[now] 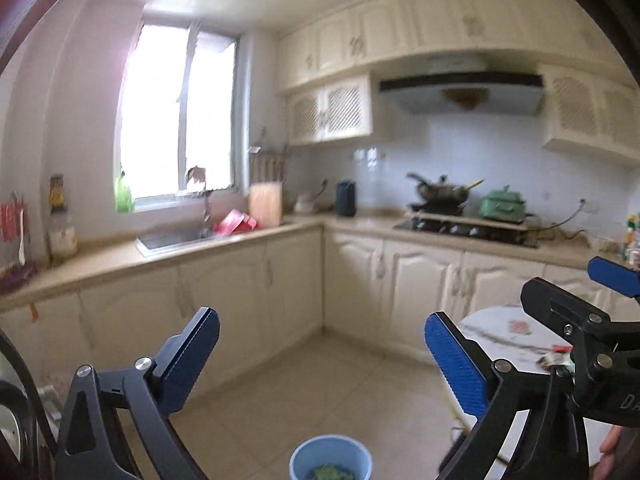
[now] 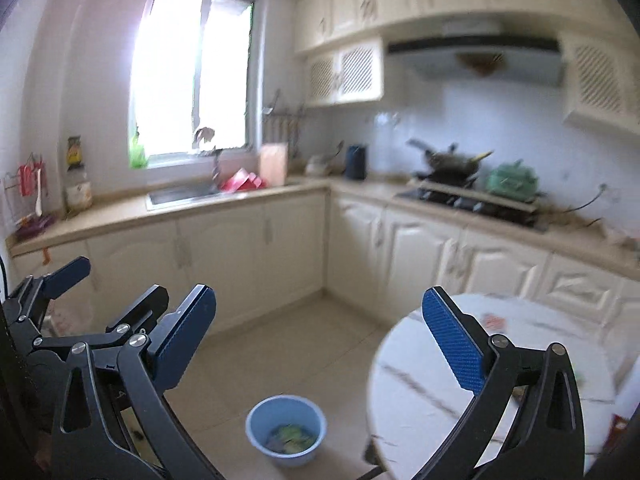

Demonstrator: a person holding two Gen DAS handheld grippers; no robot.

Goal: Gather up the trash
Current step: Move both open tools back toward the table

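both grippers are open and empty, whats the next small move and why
Probably swing the right gripper right and down toward the scraps on the round table; the blue basin on the floor already holds some trash.

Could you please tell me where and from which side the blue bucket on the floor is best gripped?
Grip the blue bucket by its thin upper rim, coming from above: it stands upright and open-topped on the floor, with scraps inside.

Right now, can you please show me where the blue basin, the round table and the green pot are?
blue basin (image 2: 256, 426): right wrist view, on its left rim.
round table (image 2: 416, 364): right wrist view, on a bare part of the marble top.
green pot (image 1: 502, 203): left wrist view, on its body.
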